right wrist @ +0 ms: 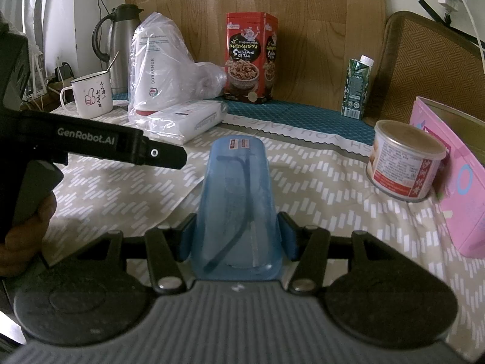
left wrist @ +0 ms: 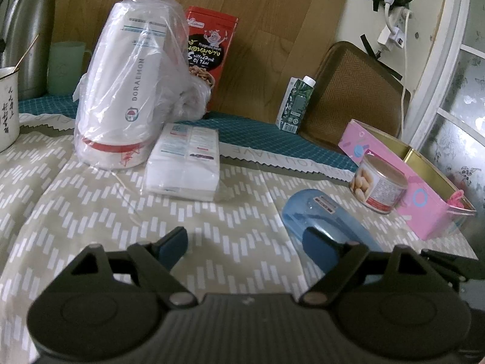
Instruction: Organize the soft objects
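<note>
Left wrist view first: the table wears a beige cloth [left wrist: 91, 212] with white dashes, a teal checked mat [left wrist: 257, 127] showing at the far edge, and a wood-grain panel behind. The left gripper [left wrist: 245, 247] hangs with its blue pads spread wide and nothing between them, just bare cloth. Ahead of it lies a flat tissue pack [left wrist: 185, 163] in clear wrap, touching a bagged white appliance [left wrist: 127, 91] on its left. Far right there's a power strip [left wrist: 397, 27] taped to the wall (only this camera catches the whole of it).

Right wrist view: the right gripper [right wrist: 236, 238] has its pads pressed on both sides of a translucent blue case [right wrist: 238, 200], about half spread, the case pointing away along the cloth. The tissue pack [right wrist: 188, 121] sits far left here, well apart from the case. This side shows the full thumbs-up mug [right wrist: 91, 97], the steel flask [right wrist: 121, 45], and the person's hand [right wrist: 27, 230] holding the other tool. The tin can [right wrist: 406, 160] leans against the pink box [right wrist: 460, 182] on the right.
</note>
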A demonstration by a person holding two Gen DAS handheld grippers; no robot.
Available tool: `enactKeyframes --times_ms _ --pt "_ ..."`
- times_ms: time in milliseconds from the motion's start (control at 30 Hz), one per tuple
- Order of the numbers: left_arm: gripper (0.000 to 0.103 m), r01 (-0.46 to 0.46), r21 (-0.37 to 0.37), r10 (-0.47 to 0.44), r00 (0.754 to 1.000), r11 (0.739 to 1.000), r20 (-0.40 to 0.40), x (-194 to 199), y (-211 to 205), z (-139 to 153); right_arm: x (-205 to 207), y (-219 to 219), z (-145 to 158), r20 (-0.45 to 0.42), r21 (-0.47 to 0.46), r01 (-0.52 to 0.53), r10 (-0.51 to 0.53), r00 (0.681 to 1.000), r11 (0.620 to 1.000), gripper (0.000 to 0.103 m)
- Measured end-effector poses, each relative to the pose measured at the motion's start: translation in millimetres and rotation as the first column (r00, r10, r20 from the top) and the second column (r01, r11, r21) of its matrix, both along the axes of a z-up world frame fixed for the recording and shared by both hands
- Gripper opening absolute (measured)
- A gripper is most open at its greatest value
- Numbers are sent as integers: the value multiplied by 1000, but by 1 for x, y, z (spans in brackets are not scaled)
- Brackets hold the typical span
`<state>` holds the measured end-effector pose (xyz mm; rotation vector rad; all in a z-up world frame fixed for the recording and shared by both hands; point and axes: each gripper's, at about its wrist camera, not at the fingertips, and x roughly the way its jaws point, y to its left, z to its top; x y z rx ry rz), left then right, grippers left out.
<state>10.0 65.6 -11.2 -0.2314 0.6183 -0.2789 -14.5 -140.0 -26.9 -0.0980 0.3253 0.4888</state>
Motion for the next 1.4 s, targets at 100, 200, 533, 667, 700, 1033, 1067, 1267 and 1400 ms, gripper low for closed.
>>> enactKeyframes --times_ms 100,200,533,667,700,1033,1067,1267,1400 --pt "90 5 -2 -5 1000 1000 -2 1 0 0 0 0 0 0 0 0 0 1000 1000 59" --pt "90 5 -1 -5 1000 1000 -1 1 0 0 0 0 0 0 0 0 0 1000 1000 59" --pt "96 4 -9 -4 1000 1000 -4 2 1 -1 0 0 0 0 -1 1 -1 1000 1000 60" --pt "97 4 -11 -4 1000 1000 -4 2 1 -1 0 0 0 0 -1 2 -2 1000 1000 61" --pt "97 4 -10 -4 1000 1000 -4 1 1 -1 0 0 0 0 0 1 -1 1000 1000 61" --pt "100 2 -12 -2 1000 1000 -4 2 1 -1 0 0 0 0 -1 1 -1 1000 1000 63" --pt "100 2 -13 -2 1000 1000 -5 2 2 -1 0 0 0 0 -1 1 -1 1000 1000 63" --pt "102 2 -15 -2 1000 1000 -6 2 2 -1 0 0 0 0 -1 1 -1 1000 1000 64" --pt "102 1 -15 -2 1000 1000 -6 1 2 -1 0 0 0 0 -1 1 -1 1000 1000 64"
